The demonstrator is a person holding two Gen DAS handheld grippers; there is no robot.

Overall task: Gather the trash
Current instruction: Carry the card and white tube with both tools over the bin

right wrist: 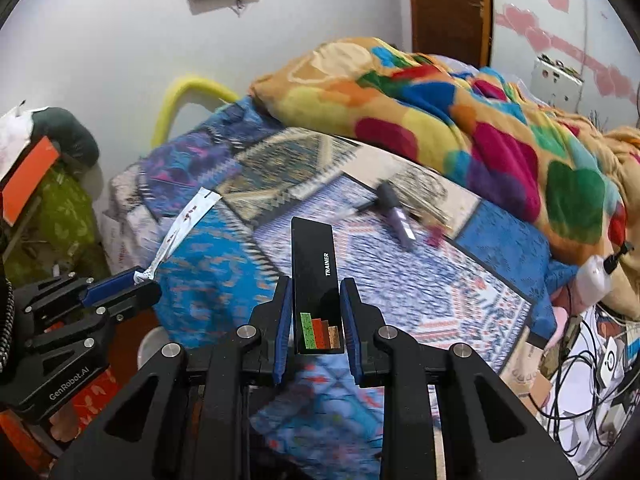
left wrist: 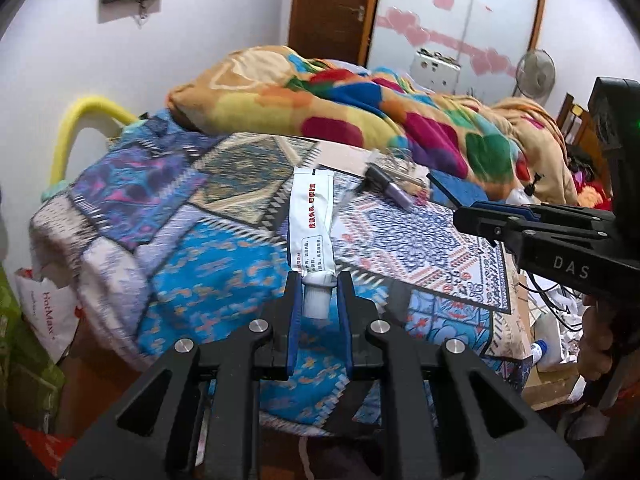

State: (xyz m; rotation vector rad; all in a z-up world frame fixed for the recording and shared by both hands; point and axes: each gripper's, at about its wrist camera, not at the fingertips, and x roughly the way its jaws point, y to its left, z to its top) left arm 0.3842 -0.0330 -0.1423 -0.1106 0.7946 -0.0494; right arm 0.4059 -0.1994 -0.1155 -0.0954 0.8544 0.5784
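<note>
**Both grippers loaded: tube at left, box at right, above the bed**

Left: the left gripper (left wrist: 318, 294) is clenched on the white cap of a tube (left wrist: 310, 220), which stands out forward from the fingers over the patterned bedspread (left wrist: 208, 248). The tube is white, flattened and crimped at its far end; it is judged light and soft, liable to bend or squirt if pinched on the body, so the stiff cap or shoulder is the sound place to hold it. It bears red and black print in Chinese characters, too small to read. At the far left, by the bed's edge, a bag (left wrist: 52, 316) shows red lettering that seems to read "HotMax".

Centre: a dark, purple-tipped item (right wrist: 394, 210) lies on the bedspread well beyond both grippers; blur prevents identification. A bright blanket (right wrist: 440, 108) is heaped behind it.

Right: the right gripper (right wrist: 314, 312) grasps a slim black box (right wrist: 316, 280) by its long sides near the lower end. The box reads "TRAINER" in white and carries green, red and tan stepped bars. It is judged light, rigid and smooth-faced, hence apt to slip; gripping across the narrow width suits it. The gripper bodies read "DAS" and "GenRobot.AI".
</note>
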